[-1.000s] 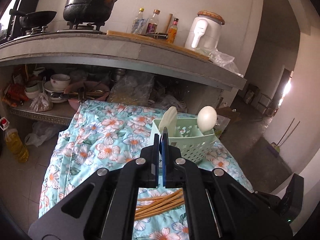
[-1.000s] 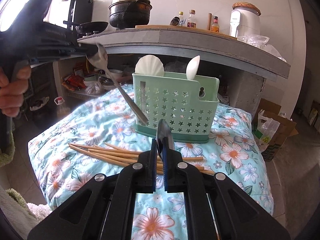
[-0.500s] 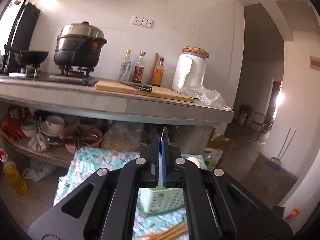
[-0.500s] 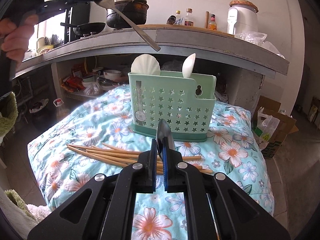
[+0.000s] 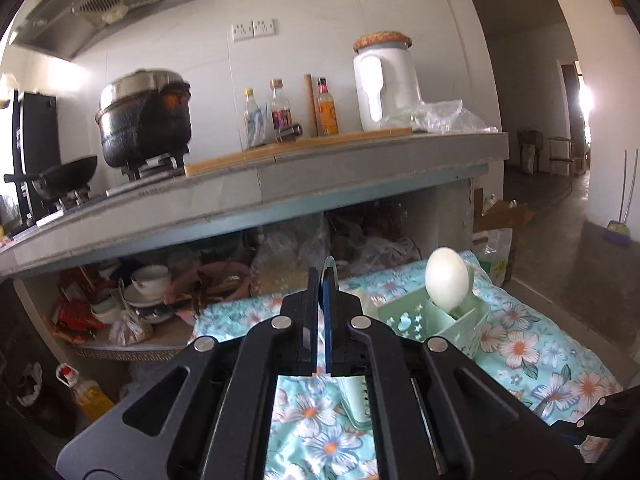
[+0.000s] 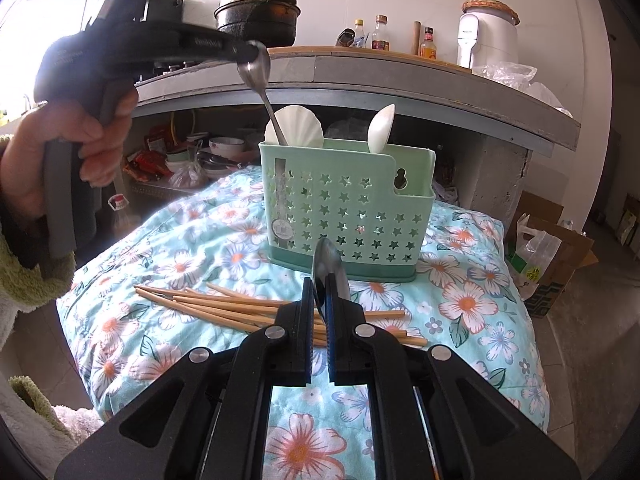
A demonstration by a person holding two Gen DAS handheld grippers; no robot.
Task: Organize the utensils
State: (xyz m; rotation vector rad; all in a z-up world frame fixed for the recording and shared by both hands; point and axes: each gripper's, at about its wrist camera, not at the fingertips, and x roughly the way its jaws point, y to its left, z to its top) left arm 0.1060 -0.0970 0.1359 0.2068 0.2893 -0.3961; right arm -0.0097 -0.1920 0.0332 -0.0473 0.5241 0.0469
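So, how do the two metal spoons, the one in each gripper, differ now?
The left gripper holds its spoon by the bowl, handle slanting down into the green caddy. The right gripper holds its spoon bowl forward, above the chopsticks, outside the caddy. Both are shiny metal, each clamped between shut fingers.

Black two-finger grippers with silver screws (image 6: pixel 275 331), blue-lined fingers (image 6: pixel 330 344); fuzzy green sleeve (image 6: pixel 28 276).

Daylight floods both fisheye views, blowing out the window (image 6: pixel 36 12) at upper left and a doorway (image 5: pixel 584 96), while edges bend and corners vignette black.
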